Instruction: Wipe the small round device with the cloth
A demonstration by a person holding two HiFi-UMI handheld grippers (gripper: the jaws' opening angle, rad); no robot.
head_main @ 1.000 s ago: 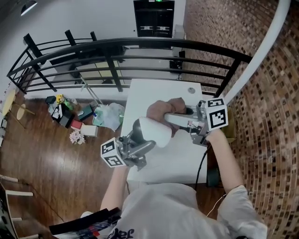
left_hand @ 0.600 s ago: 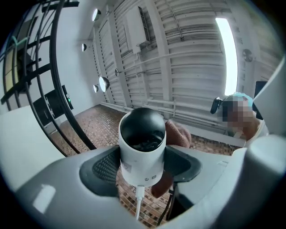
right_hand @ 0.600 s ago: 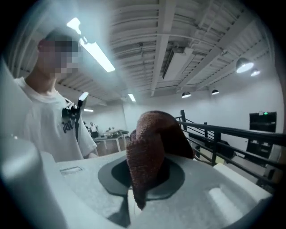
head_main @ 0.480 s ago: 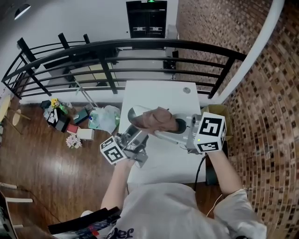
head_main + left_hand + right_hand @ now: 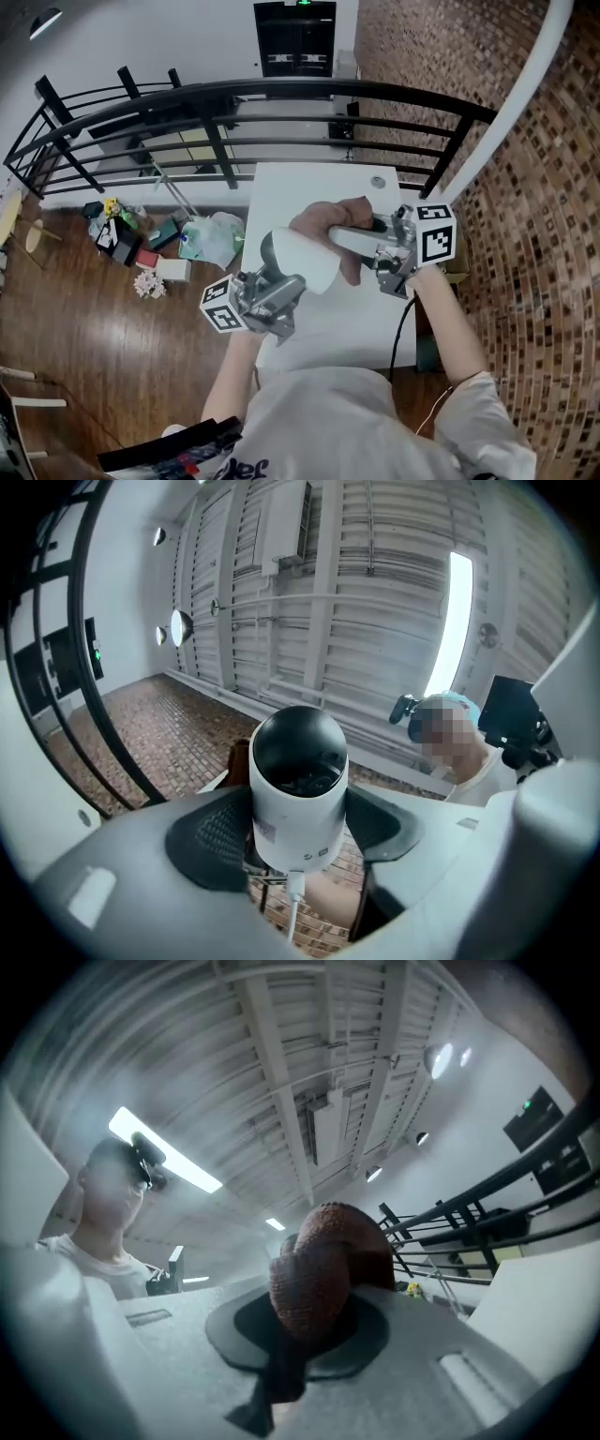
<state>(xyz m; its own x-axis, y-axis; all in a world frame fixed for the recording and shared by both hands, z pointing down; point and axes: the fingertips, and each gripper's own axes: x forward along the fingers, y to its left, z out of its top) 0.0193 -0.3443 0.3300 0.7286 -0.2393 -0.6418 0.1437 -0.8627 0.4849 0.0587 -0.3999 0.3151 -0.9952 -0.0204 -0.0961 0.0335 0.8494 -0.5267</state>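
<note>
The small round device [image 5: 300,261] is a white cylinder with a black domed end [image 5: 298,752], and a thin white cable hangs from its base. My left gripper [image 5: 274,289] is shut on it and holds it above the white table [image 5: 352,319]. A bunched brown cloth [image 5: 330,222] is clamped in my right gripper [image 5: 361,239], which is shut on it. In the head view the cloth lies against the device's upper right side. In the right gripper view the brown cloth [image 5: 319,1274] fills the space between the jaws.
A black metal railing [image 5: 281,122] runs behind the table. Bags and small items [image 5: 178,244] lie on the wooden floor at the left. A brick wall [image 5: 525,234] stands to the right. A small round object [image 5: 378,182] sits near the table's far edge.
The cloth slid from on top of the device back to its upper right side. The right gripper drew back to the right and the white body shows again.
</note>
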